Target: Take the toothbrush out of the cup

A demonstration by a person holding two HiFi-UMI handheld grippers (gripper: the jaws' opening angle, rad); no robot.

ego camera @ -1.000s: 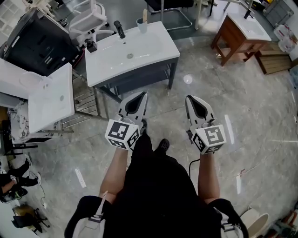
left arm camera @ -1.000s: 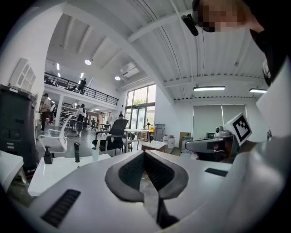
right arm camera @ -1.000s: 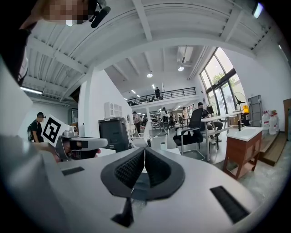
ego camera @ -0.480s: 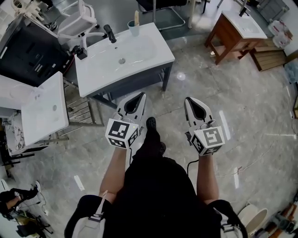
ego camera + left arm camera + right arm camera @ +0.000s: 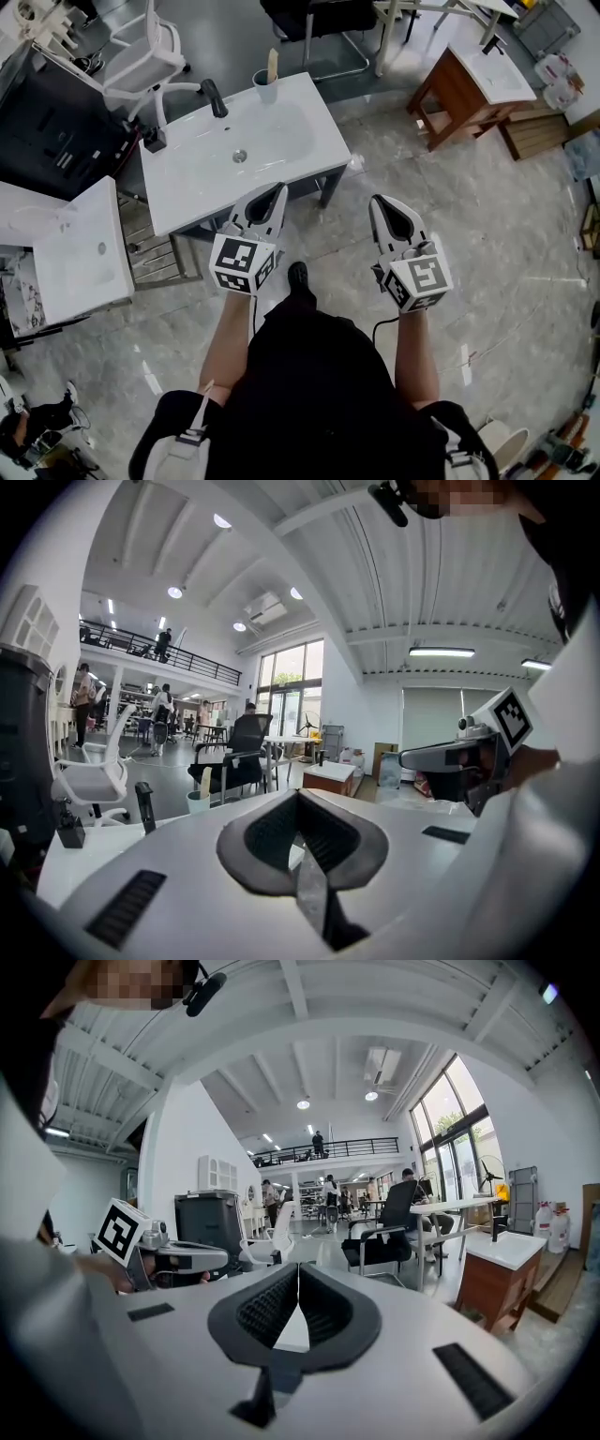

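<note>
Left gripper [image 5: 273, 190]: jaws brought fully together, tips meeting, nothing between them; held out in front of the person, its tip over the near edge of the white sink top [image 5: 281, 141]. Right gripper [image 5: 380, 200]: jaws likewise closed tip to tip and empty; held beside the left one but apart from it, over the grey marbled floor [image 5: 487, 244] to the right of the sink. Cup [image 5: 263, 82]: pale, upright, at the far edge of the sink top, just right of the black faucet [image 5: 214, 97]. Toothbrush [image 5: 273, 64]: light-coloured handle, standing in the cup and rising above its rim; well apart from both grippers. In the left gripper view, cup and toothbrush appear far off to the left of the closed jaws, with the faucet further left. Small black item [image 5: 153, 141]: on the far left corner of the sink top; what it is cannot be told. Second white basin [image 5: 80, 253]: at the left, on a metal rack. White chair [image 5: 150, 52]: far left, behind the sink. Black office chair [image 5: 319, 14]: far centre. Wooden vanity [image 5: 469, 75]: far right, with a white top.
</note>
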